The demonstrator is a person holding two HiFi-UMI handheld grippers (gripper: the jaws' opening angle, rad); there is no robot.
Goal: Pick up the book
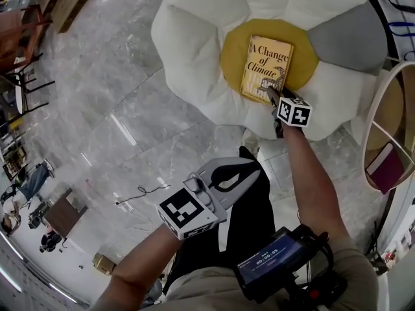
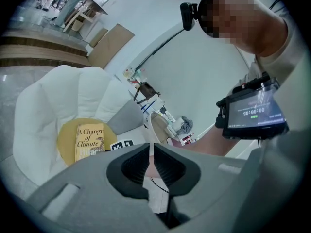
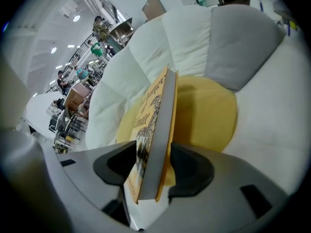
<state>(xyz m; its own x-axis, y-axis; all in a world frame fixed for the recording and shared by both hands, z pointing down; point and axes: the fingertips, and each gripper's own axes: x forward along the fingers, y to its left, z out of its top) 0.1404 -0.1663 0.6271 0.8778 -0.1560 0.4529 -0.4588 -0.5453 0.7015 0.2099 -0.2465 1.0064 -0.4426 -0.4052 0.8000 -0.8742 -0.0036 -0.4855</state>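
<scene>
The book [image 1: 266, 67], a yellow paperback, is gripped by the right tongs [image 1: 272, 94] at its near, lower edge. In the right gripper view the book [image 3: 155, 130] is seen edge-on between the two jaws of those tongs [image 3: 153, 166]. A pad is pressed against each cover, so the jaws are held apart only by the book's thickness. The book is tilted up from a yellow centre [image 3: 209, 110], onto which its shadow is cast. Whether its far edge rests there cannot be told.

The yellow centre [image 1: 237, 50] belongs to a flower-shaped cushion [image 1: 188, 50] with white petals and one grey petal [image 1: 347, 41], set on a marble floor [image 1: 117, 96]. In the head view the book is seen over that centre, cover up, with the right tongs' marker cube [image 1: 295, 112] just below it.

The left tongs [image 1: 249, 172] are held well apart from the cushion, nearer the person's body and above the floor. In the left gripper view their jaws [image 2: 150, 166] are brought together with only a thin slit left, and nothing is held between them. The book [image 2: 90, 141] is seen in the distance at the left of that view.

A screen [image 1: 272, 261] is strapped to the right forearm.
</scene>
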